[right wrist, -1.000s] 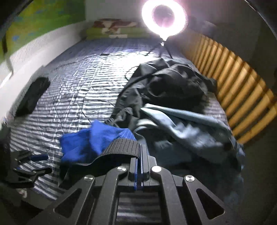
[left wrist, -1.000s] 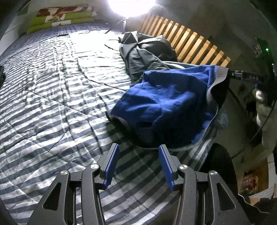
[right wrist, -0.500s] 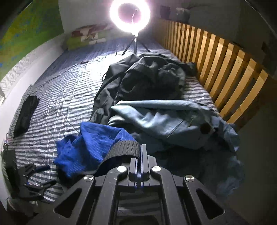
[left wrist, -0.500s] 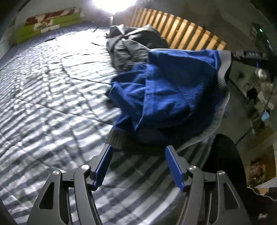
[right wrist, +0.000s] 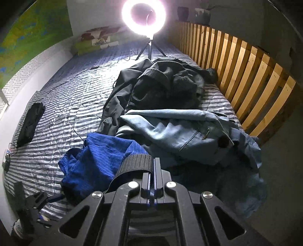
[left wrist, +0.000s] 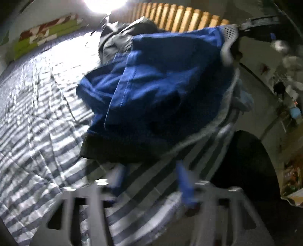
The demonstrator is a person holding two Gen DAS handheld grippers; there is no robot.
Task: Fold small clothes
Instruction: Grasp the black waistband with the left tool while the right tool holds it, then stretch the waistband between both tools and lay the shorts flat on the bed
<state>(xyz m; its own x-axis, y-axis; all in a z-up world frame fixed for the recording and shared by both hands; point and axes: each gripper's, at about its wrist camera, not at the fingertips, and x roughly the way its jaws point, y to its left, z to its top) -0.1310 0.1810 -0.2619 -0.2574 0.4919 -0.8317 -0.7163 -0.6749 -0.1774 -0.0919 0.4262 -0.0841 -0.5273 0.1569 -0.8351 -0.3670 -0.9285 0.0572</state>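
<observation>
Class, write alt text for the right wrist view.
The right gripper, shut on the blue shorts by their dark waistband, holds them over a striped bed. Behind lie a denim garment, dark clothes and a ring light.

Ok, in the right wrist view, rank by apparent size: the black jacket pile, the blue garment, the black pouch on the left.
1. black jacket pile
2. blue garment, nearer the camera, so this ranking is unsure
3. black pouch, clearly smallest

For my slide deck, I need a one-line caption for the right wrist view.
Right claw shut on the blue shorts' waistband above a striped bed.
</observation>
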